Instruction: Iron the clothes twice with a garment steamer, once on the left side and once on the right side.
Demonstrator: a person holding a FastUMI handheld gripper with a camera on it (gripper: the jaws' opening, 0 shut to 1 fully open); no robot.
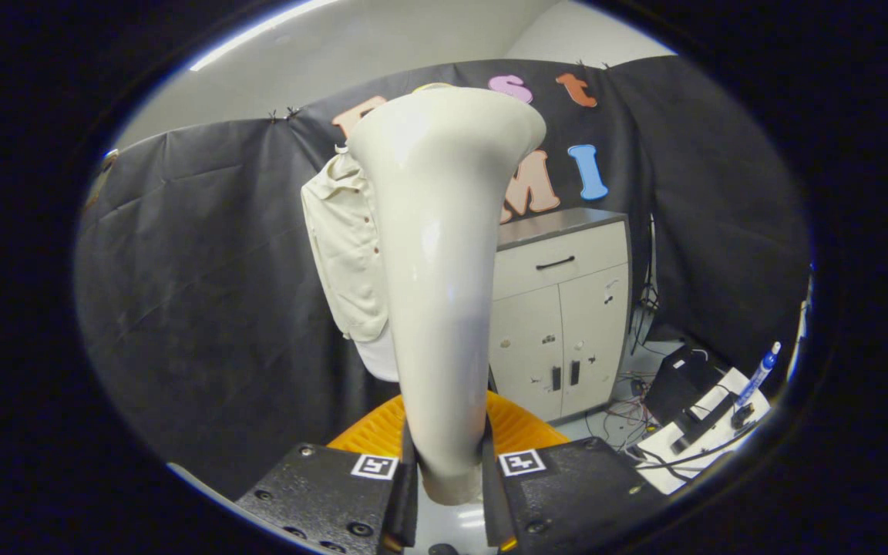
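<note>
My gripper (448, 482) is shut on the handle of a cream garment steamer (444, 254), both fingers (405, 486) pressing its narrow lower end. The steamer stands upright between the fingers, widening to a flared head at the top. Beyond it hangs a beige shirt (344, 247) against the black cloth wall; the steamer covers the shirt's right half, and its head is level with the collar. I cannot tell whether the head touches the cloth.
An orange ribbed object (517, 428) lies just ahead of the fingers, under the steamer. A cream cabinet (567, 316) with a drawer and two doors stands right of the shirt. Cables, a black box and a white board with a blue pen (756, 374) lie at the lower right.
</note>
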